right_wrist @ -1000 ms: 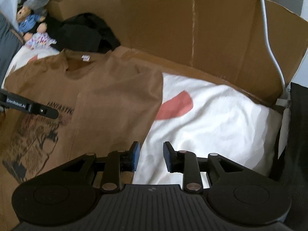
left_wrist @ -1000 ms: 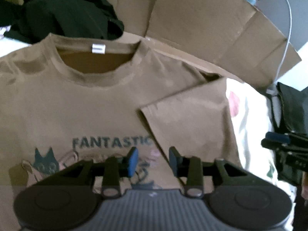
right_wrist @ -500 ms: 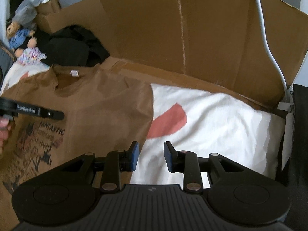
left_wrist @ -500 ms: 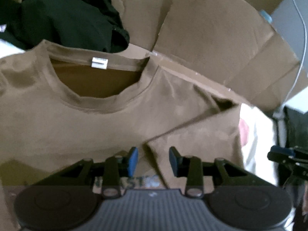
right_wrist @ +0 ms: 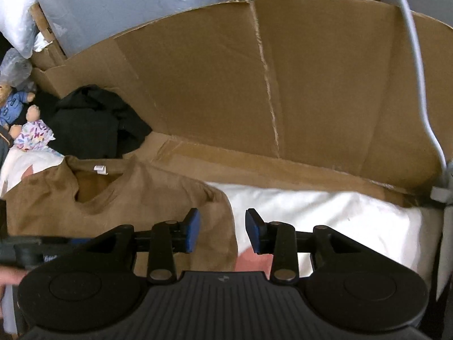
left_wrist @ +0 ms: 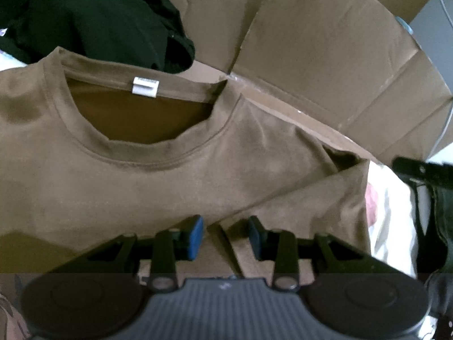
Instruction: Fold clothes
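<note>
Brown T-shirt [left_wrist: 170, 187] lies flat, sleeve folded in; left tool [left_wrist: 225, 236] closing, right tool [right_wrist: 222, 231] opening, both empty.

T-shirt [left_wrist: 175, 187] chest print hidden behind tongs; hem cut off, seemingly.

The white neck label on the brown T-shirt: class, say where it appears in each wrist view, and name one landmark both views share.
Left wrist view: the white neck label sits upper left of centre, inside the back of the collar of the brown T-shirt.
Right wrist view: the label is small, at mid-left.
Shared landmark: the black garment heaped just beyond the collar.
</note>
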Available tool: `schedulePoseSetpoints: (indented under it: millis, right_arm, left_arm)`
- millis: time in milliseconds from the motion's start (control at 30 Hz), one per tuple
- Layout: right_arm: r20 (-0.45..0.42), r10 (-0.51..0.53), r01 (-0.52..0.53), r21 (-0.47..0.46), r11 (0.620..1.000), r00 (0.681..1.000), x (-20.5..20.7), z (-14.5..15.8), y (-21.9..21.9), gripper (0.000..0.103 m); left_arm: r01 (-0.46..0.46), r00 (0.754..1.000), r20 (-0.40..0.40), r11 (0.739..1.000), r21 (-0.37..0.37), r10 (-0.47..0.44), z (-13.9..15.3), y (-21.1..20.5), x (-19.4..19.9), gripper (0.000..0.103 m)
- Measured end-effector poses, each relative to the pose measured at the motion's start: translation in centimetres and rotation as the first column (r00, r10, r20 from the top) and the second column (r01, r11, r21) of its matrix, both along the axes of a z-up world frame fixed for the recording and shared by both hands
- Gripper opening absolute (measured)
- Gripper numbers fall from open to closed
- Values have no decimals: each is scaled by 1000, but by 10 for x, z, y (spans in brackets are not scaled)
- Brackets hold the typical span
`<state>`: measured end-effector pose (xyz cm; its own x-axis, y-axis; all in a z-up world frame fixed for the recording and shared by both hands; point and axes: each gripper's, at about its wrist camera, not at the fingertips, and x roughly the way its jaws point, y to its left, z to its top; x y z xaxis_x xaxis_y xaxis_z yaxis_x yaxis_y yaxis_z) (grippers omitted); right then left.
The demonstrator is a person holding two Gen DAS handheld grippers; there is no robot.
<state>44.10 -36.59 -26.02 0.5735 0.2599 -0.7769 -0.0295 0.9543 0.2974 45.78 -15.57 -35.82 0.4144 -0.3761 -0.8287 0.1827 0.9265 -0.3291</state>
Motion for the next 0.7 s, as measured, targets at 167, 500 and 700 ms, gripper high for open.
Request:
schedulePoseSetpoints:
  millis: [167,500,700]
  right_arm:
    - [-32,-37,38,29,999,999,26,-4,2,40]
    - [-175,129,-152,-124,981,976,64,-17,47,40]
    - [-238,182,-244,-266,933,954,68,-27,63,40]
  left_arm:
    - [18,1000,0,1000,-8,-18,-2,3,2,26]
    - [45,999,-5,998,-42,-45,-6,14,1,9]
    - [72,997,2,997,-12,-72,-6,11,2,4]
